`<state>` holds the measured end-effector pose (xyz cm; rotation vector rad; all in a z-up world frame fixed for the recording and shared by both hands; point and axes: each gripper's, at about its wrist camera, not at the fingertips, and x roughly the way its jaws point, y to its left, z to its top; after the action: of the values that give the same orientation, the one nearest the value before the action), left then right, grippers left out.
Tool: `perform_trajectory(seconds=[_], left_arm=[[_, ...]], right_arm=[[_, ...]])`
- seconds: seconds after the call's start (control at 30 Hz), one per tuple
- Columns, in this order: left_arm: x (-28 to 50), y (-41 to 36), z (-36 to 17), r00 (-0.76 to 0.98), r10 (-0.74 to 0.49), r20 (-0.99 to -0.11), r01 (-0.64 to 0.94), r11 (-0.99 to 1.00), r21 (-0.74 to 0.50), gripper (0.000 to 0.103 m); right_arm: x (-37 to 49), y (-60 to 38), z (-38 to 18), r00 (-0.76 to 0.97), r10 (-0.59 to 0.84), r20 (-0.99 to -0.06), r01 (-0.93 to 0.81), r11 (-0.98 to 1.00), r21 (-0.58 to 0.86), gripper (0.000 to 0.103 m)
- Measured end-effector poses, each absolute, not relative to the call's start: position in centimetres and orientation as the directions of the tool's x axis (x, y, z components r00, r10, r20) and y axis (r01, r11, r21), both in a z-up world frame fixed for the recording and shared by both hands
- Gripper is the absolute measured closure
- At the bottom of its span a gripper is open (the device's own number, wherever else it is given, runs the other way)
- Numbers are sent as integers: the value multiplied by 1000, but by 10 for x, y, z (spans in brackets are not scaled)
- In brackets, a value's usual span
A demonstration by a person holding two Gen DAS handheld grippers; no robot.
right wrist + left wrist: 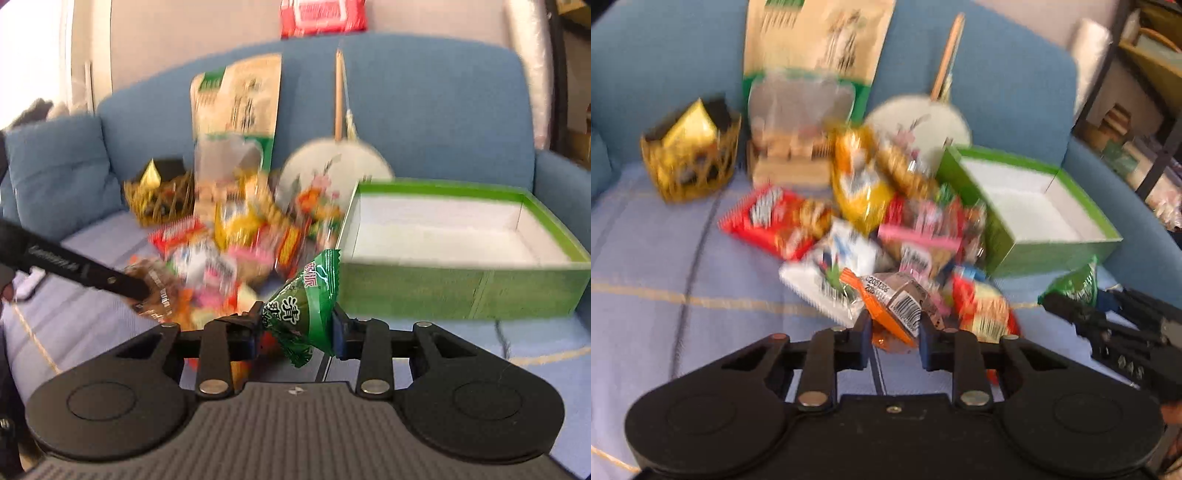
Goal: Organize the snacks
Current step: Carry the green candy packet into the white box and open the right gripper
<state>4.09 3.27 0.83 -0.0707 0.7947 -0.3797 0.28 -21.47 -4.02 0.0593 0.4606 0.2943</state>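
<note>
Covering a blue sofa (424,96), a lilac checked blanket (665,266) carries the blurred snack pile (886,218), with an open green box (461,291) at its three o'clock. Most wrappers smear beyond reading. The left gripper (894,326) pinches an orange packet (892,308) showing a barcode; the right gripper (297,330) clamps a green packet (303,306) bearing Chinese characters, near the box's front wall.

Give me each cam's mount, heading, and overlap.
Left wrist: on the left gripper, facing the snack pile; its fingers pinch an orange packet.
Right wrist: on the right gripper, facing the green box; holds a green packet.
Shared: pile, box, round fan, blue sofa, each other's gripper.
</note>
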Motion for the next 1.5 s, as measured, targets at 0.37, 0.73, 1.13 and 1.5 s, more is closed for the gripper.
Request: perform_trajectory(seconds=[0.37,0.73,1.13,1.5], left_arm=[[81,-37,64,681,-477,-555,433,874,-220,68],[143,-117,23,622,-515,-590,470,848,-245,66],[127,-93,29,714,-454,-532,409,888,-208,0],[60,5,21,724,-361,-588,244,931,-272,0]], right_arm=[[65,-251,-19,933,114,-342,-105,993,45,40],[97,-289,-53,906,57,-420,-3,992,130,40],[81,-280,-46,940,34,-341,-15,998,58,0],[53,-232,-39,859,334,-387,-265,938,222,0]])
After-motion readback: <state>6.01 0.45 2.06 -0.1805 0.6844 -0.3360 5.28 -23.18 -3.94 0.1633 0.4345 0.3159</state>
